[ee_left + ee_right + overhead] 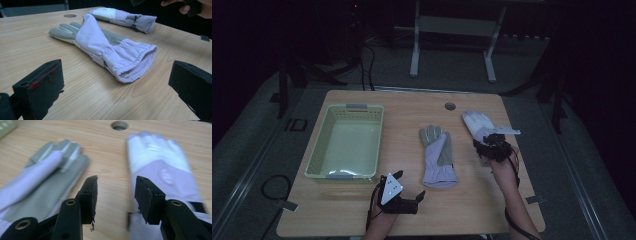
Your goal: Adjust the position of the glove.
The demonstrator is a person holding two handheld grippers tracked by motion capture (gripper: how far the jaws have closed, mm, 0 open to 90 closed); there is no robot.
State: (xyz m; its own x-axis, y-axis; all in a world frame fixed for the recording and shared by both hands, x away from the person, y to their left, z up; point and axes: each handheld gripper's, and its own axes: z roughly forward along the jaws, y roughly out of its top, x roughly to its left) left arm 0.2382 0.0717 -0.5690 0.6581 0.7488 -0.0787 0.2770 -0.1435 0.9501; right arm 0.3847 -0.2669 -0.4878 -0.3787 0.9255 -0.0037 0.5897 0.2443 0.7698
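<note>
In the high view the right hand-held gripper (493, 148) hovered open at centre right over the white glove (477, 123), in the left gripper view the left hand-held gripper (113, 82) gaped toward the grey-palmed glove (105, 47) at mid-frame, and in the right gripper view the blur at lower right suggested steadying before pinching the cuff squarely

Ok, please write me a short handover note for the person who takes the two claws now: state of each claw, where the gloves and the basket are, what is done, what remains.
Left claw: open, holding nothing, low over the table's near edge, aimed at the cuff of the middle glove.
Right claw: open, holding nothing, above the cuff end of the right glove, one jaw over the fabric, one over bare wood.
Gloves: both flat on the table, the middle one palm up with a flap folded over it.
Basket: at the left, with nothing in it.
Done: no glove gripped or moved into the basket.
Left: probably grip each glove and place it in the basket.
</note>
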